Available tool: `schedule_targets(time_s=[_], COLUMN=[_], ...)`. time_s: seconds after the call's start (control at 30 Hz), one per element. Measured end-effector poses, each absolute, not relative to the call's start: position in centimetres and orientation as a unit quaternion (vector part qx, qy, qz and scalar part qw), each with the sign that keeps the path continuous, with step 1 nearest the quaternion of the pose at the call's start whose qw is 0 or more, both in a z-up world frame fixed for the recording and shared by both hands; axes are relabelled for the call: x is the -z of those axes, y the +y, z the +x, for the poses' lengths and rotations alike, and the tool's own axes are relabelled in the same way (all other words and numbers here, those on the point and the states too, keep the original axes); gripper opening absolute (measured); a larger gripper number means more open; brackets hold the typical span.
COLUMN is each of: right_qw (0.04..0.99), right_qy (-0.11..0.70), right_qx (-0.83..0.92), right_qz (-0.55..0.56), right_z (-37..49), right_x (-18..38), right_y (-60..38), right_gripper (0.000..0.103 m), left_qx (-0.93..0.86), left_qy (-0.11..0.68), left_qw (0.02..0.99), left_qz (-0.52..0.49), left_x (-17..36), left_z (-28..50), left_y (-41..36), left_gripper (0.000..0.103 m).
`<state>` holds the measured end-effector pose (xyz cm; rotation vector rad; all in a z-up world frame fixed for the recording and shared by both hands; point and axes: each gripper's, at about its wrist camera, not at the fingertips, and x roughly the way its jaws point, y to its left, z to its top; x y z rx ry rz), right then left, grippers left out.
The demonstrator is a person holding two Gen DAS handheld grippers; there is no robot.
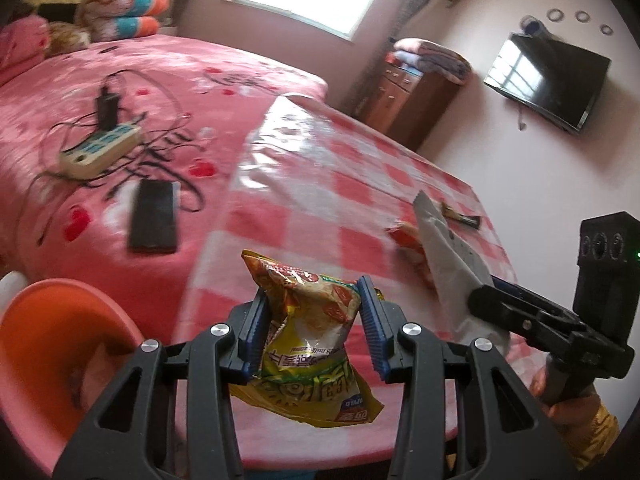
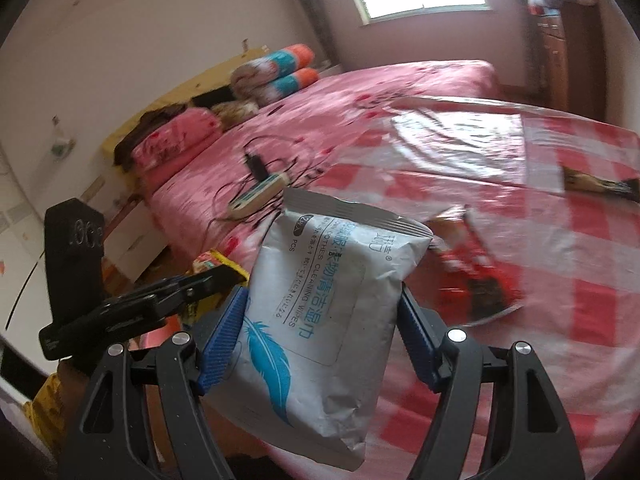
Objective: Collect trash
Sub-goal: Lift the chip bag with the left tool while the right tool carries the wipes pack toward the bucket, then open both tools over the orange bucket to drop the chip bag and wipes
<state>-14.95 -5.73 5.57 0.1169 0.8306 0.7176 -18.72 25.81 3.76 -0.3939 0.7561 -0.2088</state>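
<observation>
Firstly, left wrist view: left gripper (image 1: 314, 322), jaws partly closed, blue pads pressed on either side of a crumpled yellow snack bag (image 1: 308, 344), which hangs above the near edge of the table with the red-and-white checked cloth (image 1: 320, 208). Orange basin (image 1: 60, 340) at lower left, beside the table. Right gripper (image 1: 486, 300) at right, a person's hand (image 1: 560, 392) on its handle; grey wipes pack (image 1: 444, 256) stands up from its jaws. Red wrapper (image 1: 408, 240) flat on the cloth behind that pack; a dark wrapper (image 1: 460, 216) further back. Pink bed (image 1: 120, 80) beyond the table, bearing a power strip (image 1: 100, 148) with cables and a black phone (image 1: 154, 216). Wall-mounted television (image 1: 548, 76) at upper right.

Next, right wrist view: right gripper (image 2: 320, 340), jaws fairly wide, pads closed on both edges of the wipes pack (image 2: 324, 320), blue feather print facing the camera, held over the near side of the table (image 2: 560, 320). Red wrapper (image 2: 476, 276) on the cloth just behind, blurred, possibly two pieces. Dark wrapper (image 2: 596, 184) near the far right edge. Left gripper (image 2: 216, 276) at left with a corner of the snack bag (image 2: 212, 260) showing
</observation>
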Motion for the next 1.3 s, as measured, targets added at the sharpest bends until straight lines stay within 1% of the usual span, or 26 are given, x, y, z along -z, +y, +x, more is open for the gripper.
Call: schedule_targets(time_s=[0.3,0.53,0.83,1.0,1.07,1.13,1.17,1.2,1.27,1.3], right_qw=[0.811,0.777,0.746,0.728,0.726,0.729,0.736,0.740,0.750,0.756], right_qy=[0.418,0.426,0.428,0.446,0.455,0.456,0.452,0.449,0.440,0.436], right_qx=[-0.410,-0.463,-0.506,-0.515,-0.512,-0.508,-0.502,-0.498,-0.491,-0.487], right_qz=[0.002,-0.039,-0.065,-0.076,-0.067,-0.056,-0.053,-0.050,-0.042,-0.039], right_z=[-16.0,-17.7,-19.3,-19.3,-19.0,-18.8,-18.7,-18.5,-18.1,-18.0], right_x=[-4.8,-3.9,-2.5,-0.9,-0.7,-0.7,-0.9,-1.1,-1.6,-1.9], right_y=[2.8,9.9,16.0,18.1,18.1,17.6,17.2,16.9,16.0,15.6], right_gripper=[0.073,0.073,0.073,0.077,0.078,0.083,0.086,0.086,0.086,0.087], left_qx=[0.011,-0.059,-0.101,-0.127,-0.137,-0.146,-0.151,-0.157,-0.164,-0.168], left_qy=[0.369,0.371,0.381,0.381,0.380,0.375,0.371,0.367,0.361,0.358], left_qw=[0.902,0.890,0.873,0.866,0.862,0.862,0.864,0.866,0.870,0.871], left_qz=[-0.223,-0.259,-0.288,-0.298,-0.305,-0.308,-0.306,-0.300,-0.292,-0.291], left_x=[-1.7,0.9,3.8,4.9,5.3,5.3,5.2,5.1,4.9,4.9], left_z=[-21.7,-24.2,-25.9,-26.4,-26.6,-26.9,-27.0,-27.1,-27.2,-27.2], left_y=[33.5,39.4,43.1,44.6,45.3,45.8,45.9,46.0,46.0,46.1], left_gripper=[0.044,0.044,0.044,0.046,0.052,0.064,0.068,0.069,0.077,0.078])
